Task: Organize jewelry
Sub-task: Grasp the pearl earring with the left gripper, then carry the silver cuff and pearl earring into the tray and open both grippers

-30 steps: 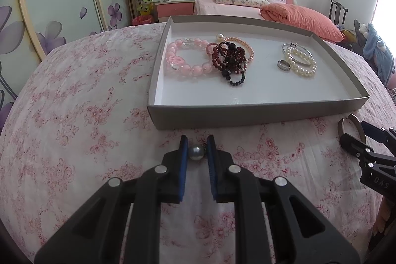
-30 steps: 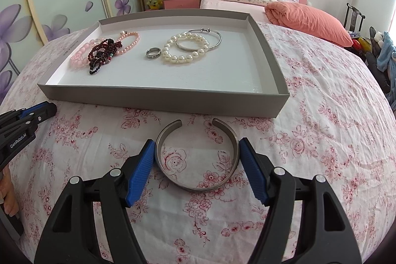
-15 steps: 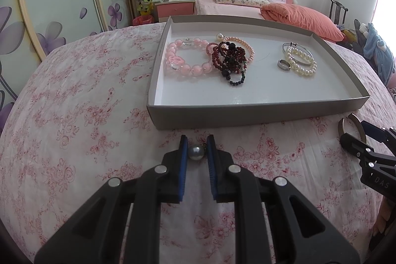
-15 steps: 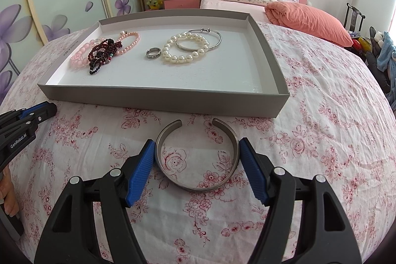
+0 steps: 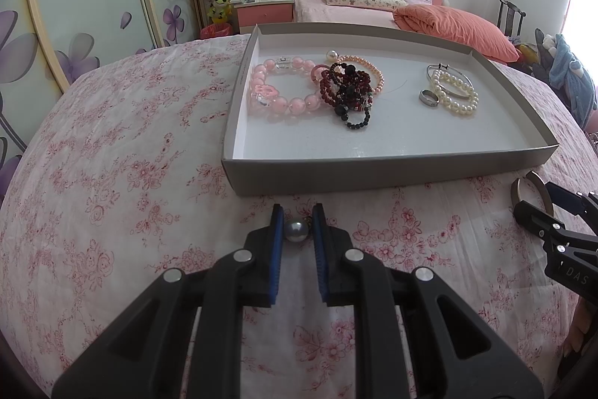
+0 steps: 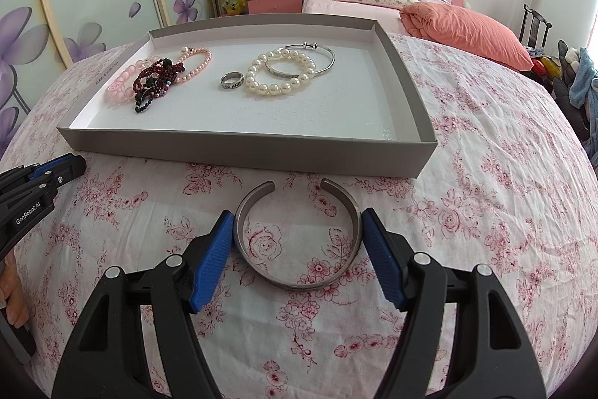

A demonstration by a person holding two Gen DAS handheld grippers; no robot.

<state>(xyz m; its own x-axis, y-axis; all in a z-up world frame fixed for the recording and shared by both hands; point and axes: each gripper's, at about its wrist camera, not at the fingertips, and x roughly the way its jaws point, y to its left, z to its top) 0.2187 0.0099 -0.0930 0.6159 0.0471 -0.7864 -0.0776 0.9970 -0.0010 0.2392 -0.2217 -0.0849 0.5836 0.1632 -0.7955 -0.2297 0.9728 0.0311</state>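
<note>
So, done: the grey tray [image 6: 246,152] on the floral-covered surface already carries a pink bead bracelet [image 5: 284,88], a dark red-and-black bead bracelet [image 5: 347,92], a peach pearl strand [image 5: 368,71], a ring [image 6: 231,80], a white pearl bracelet [image 6: 280,73] and a thin silver bangle [image 6: 317,58].
Left to do: two pieces lie outside the tray, just in front of its near wall (judging by that, the job is well along but not finished).
Pearl: a single grey pearl piece [image 5: 296,230] sits in front of the tray's near wall, toward its left end.
Cuff: an open silver cuff bangle [image 6: 299,234] lies flat on the cloth in front of the tray's near wall, its gap facing the tray.
Left gripper [image 5: 296,225]: jaws nearly closed, pads pressed on either side of the pearl piece, gripping it low over the cloth.
Right gripper [image 6: 297,234]: jaws set wide, both blue pads against the cuff's outer sides, clamping it.
Next, as I judge it: lift each piece over the near wall into the tray's bare floor.
</note>
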